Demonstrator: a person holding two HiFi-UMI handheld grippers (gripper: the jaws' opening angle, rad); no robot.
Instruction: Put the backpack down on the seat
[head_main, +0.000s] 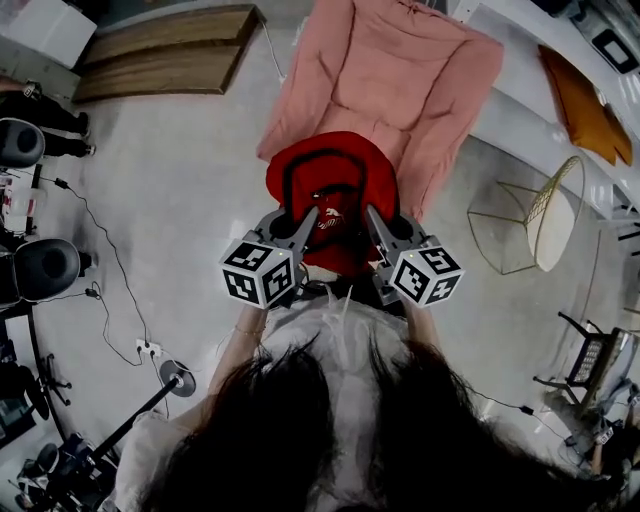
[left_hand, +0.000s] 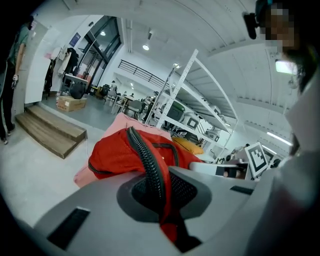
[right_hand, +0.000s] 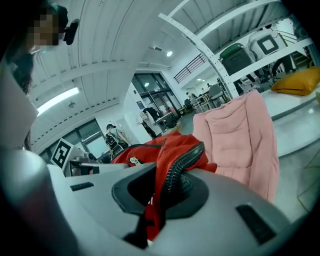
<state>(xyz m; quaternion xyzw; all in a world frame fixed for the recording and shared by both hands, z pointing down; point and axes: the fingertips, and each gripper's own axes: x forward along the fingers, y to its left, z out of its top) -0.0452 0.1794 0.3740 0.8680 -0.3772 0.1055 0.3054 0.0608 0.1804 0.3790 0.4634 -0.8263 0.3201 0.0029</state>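
Note:
A red backpack (head_main: 330, 190) with black straps hangs in the air between my two grippers, just in front of the pink padded seat (head_main: 390, 70). My left gripper (head_main: 305, 222) is shut on its black padded strap (left_hand: 147, 162) and red fabric. My right gripper (head_main: 372, 220) is shut on the other black strap (right_hand: 182, 167) and red cloth. In the left gripper view the red backpack (left_hand: 125, 152) bulges beyond the jaws, with the pink seat (left_hand: 120, 120) behind it. In the right gripper view the pink seat (right_hand: 240, 140) stands to the right of the red backpack (right_hand: 150, 147).
Wooden steps (head_main: 165, 50) lie at the back left. A wire chair (head_main: 535, 215) with a pale cushion stands to the right of the seat. An orange cushion (head_main: 585, 105) rests on a white ledge. Cables and a stand base (head_main: 175, 378) cross the floor at the left.

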